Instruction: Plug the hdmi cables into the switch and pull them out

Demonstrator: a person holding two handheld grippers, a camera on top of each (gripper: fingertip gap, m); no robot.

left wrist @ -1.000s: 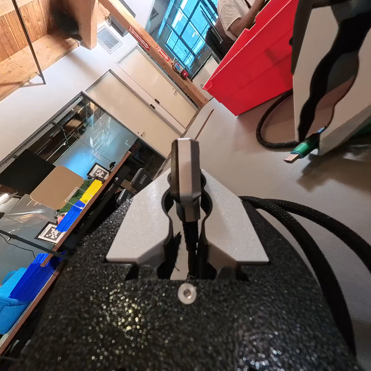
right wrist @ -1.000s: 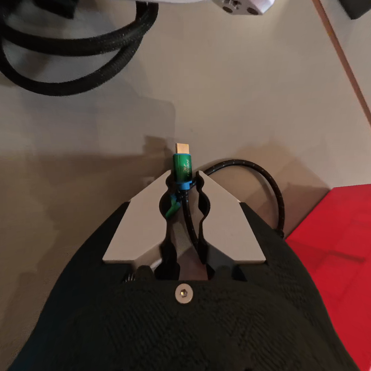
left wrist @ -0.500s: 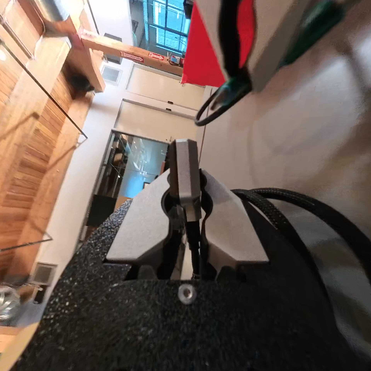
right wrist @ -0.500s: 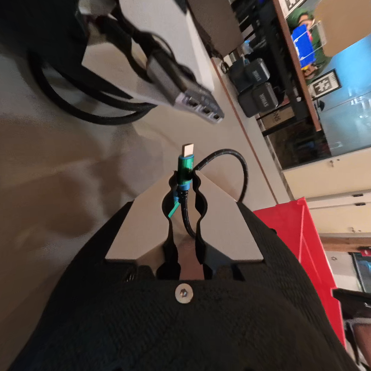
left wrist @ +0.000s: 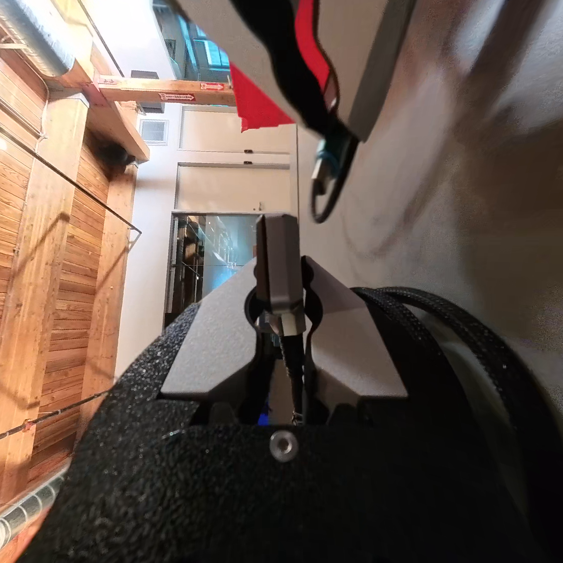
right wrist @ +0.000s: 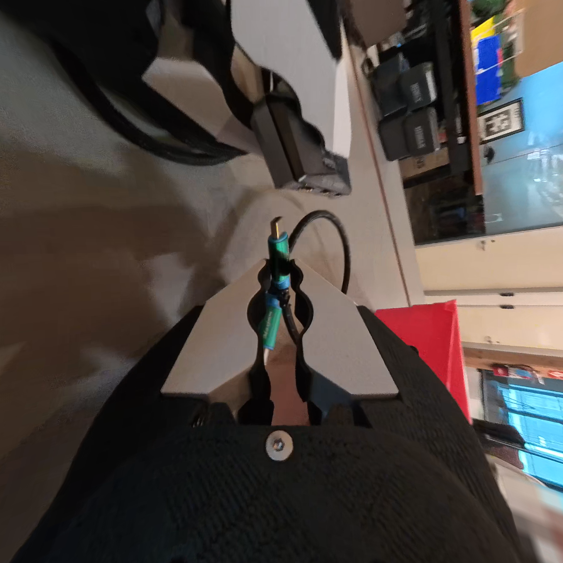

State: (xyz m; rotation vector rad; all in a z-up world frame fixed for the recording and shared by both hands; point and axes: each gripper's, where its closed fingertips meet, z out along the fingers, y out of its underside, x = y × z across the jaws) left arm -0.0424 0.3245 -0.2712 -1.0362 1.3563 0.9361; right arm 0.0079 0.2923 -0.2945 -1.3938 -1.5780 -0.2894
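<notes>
Green plug (right wrist: 278, 254) with blue collar, black braided cable (left wrist: 451, 329), grey metal switch (left wrist: 278, 268), red bin (right wrist: 426, 335), beige tabletop (right wrist: 91, 274)

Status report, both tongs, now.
Left tongs shut on grey switch. Right tongs shut on green HDMI plug. Plug not inserted. Gap between them open.

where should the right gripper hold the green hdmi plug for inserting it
As now: the right gripper clamps the green hdmi plug by its flat shell sides from behind, leaving the metal tip free and pointing toward the grey switch.
</notes>
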